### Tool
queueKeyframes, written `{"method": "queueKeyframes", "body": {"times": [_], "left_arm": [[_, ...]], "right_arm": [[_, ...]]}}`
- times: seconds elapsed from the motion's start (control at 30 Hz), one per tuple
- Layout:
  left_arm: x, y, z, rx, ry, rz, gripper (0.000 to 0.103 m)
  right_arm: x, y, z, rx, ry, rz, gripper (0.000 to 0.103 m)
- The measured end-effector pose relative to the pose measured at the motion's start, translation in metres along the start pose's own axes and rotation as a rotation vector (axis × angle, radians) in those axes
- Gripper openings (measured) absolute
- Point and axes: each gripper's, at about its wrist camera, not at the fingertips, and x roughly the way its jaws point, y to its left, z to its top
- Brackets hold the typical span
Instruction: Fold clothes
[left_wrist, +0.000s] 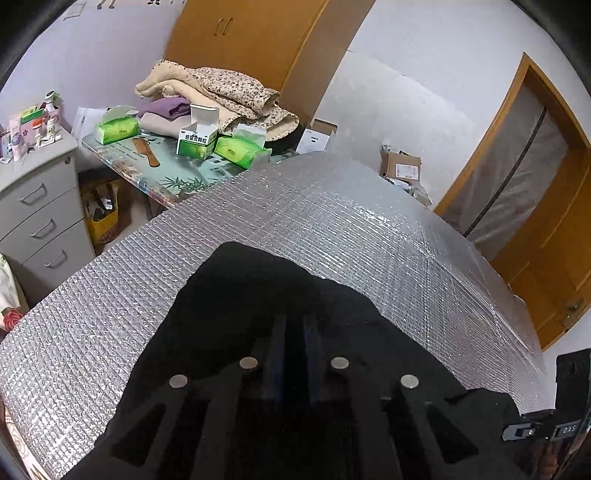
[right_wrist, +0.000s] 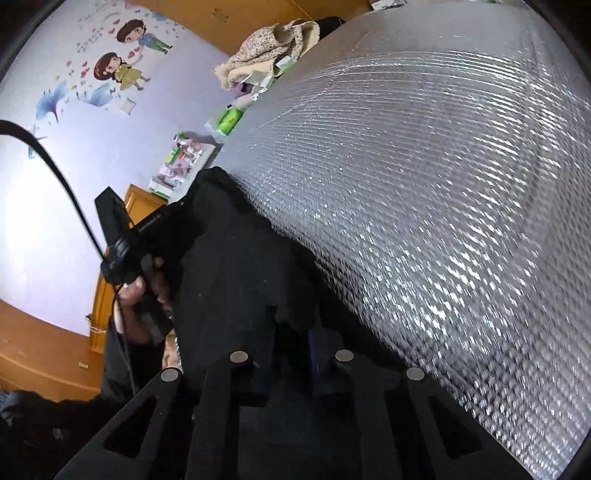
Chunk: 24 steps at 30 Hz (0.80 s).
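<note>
A black garment (left_wrist: 251, 288) lies bunched on a silver quilted foil mat (left_wrist: 332, 206). In the left wrist view my left gripper (left_wrist: 294, 325) sits low at the garment's near edge, its two fingers almost together with black cloth pinched between them and draped over the tips. The right wrist view shows the same garment (right_wrist: 229, 258) along the mat's (right_wrist: 424, 184) left edge. My right gripper (right_wrist: 293, 325) has its fingers close together, with a fold of the cloth between them. A hand (right_wrist: 129, 295) holds the left tool's handle just left of the cloth.
Beyond the mat stands a side table (left_wrist: 166, 173) with green tissue packs (left_wrist: 118, 129), a small box (left_wrist: 197, 138) and piled blankets (left_wrist: 221, 88). A grey drawer cabinet (left_wrist: 33, 206) is at the left. Cardboard boxes (left_wrist: 400, 166) and a wooden door (left_wrist: 535, 184) are at the right.
</note>
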Motion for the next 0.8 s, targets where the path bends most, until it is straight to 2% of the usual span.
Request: {"method": "queueKeyframes", "body": {"times": [0.1, 0.2, 0.3, 0.37, 0.43, 0.53, 0.6, 0.7, 0.8], "left_arm": [[0.001, 0.000, 0.000, 0.005, -0.002, 0.003, 0.010], [0.002, -0.001, 0.000, 0.012, -0.002, 0.010, 0.010], [0.002, -0.001, 0.000, 0.011, -0.003, 0.009, 0.010], [0.002, 0.000, 0.001, 0.010, -0.004, 0.008, 0.010], [0.001, 0.001, 0.001, 0.007, -0.008, 0.008, 0.010], [0.000, 0.006, 0.000, -0.012, -0.020, 0.007, 0.008], [0.001, 0.006, 0.001, -0.013, -0.017, 0.011, 0.007], [0.003, 0.004, 0.001, -0.002, -0.011, 0.023, 0.007], [0.001, 0.007, 0.003, -0.010, -0.011, 0.014, 0.007]], "right_arm": [[-0.004, 0.000, 0.000, -0.009, 0.015, 0.023, 0.017], [-0.005, 0.001, 0.008, 0.003, 0.008, 0.051, 0.024], [0.002, -0.005, 0.021, 0.037, 0.008, 0.069, 0.024], [0.006, -0.007, 0.026, 0.049, -0.007, 0.040, 0.010], [0.002, -0.008, 0.030, 0.055, -0.049, 0.014, 0.006], [-0.022, -0.013, 0.032, 0.079, -0.163, 0.001, 0.004], [-0.024, -0.020, 0.031, 0.099, -0.165, -0.020, 0.004], [-0.009, -0.023, 0.024, 0.100, -0.102, -0.048, 0.004], [-0.032, -0.015, 0.017, 0.077, -0.181, -0.062, 0.012]]}}
